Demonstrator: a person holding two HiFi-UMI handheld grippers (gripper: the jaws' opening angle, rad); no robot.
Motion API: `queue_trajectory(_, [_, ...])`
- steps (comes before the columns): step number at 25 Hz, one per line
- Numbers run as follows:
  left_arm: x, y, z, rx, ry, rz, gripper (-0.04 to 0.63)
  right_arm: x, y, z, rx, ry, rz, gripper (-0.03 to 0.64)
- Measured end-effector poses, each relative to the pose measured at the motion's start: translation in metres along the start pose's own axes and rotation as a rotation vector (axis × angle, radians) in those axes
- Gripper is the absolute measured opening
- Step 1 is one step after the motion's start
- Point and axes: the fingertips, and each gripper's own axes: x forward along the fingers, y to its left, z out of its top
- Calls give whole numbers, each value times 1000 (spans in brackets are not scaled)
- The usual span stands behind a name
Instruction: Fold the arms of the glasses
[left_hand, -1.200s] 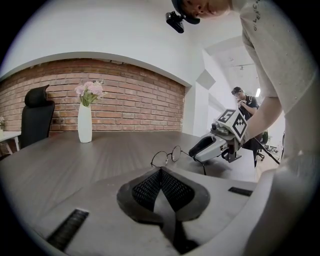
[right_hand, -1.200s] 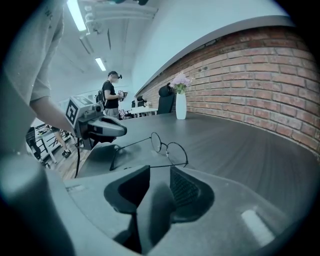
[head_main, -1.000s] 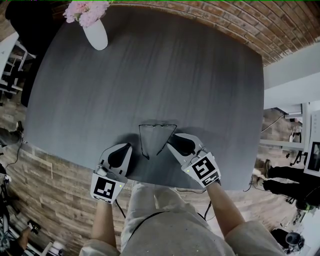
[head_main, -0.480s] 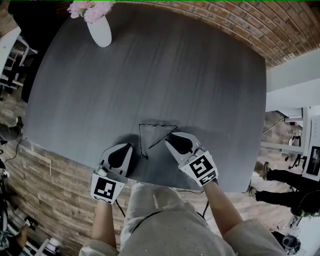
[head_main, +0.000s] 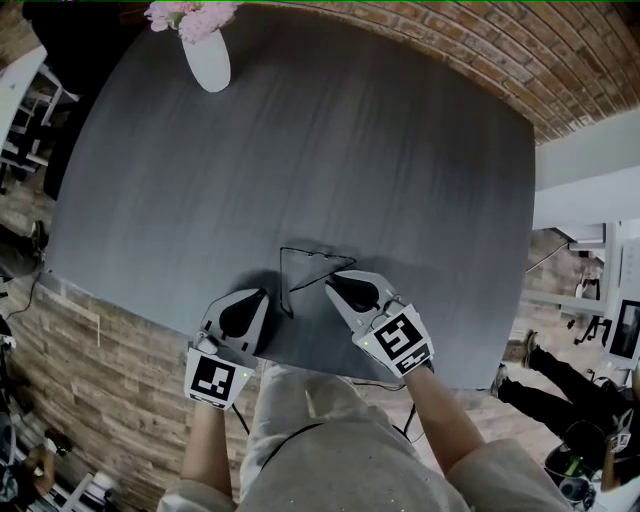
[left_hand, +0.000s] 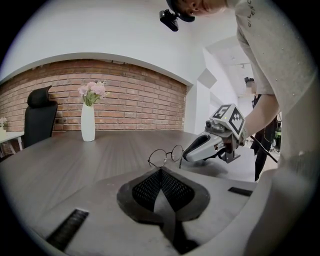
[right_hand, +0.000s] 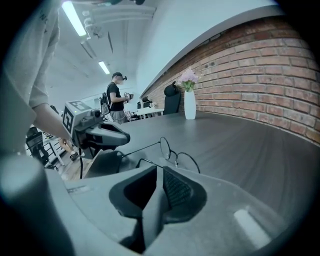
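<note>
1. Left gripper: jaws are pressing together on nothing. It is resting near the front edge of the bench, just beside the left arm of the glasses.
2. Right gripper: jaws have just been closing and are standing at a narrow gap. The tip of the right arm is lying at their ends, not clearly clamped.
3. Glasses: lying on the bench between the two grippers. The right arm is slanting inward, seemingly partway folded. The left arm is sticking straight out, so its fold is not yet begun.
4. Vase: standing at the far corner, uninvolved.
</note>
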Motion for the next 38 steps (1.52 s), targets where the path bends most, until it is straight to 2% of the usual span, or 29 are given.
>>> queue_trajectory(5, [1,-3,-1,18,5,-14,-2,4,4,4,6,2,7,8])
queue_trajectory(28, [-3,-4,-7,1,6,-19,-2,16,-15,14,210,-59,-95,8])
queue_trajectory(38, [-3,-9,-12,22,16,-36,-2,17,-21,17,270,-75,-128,8])
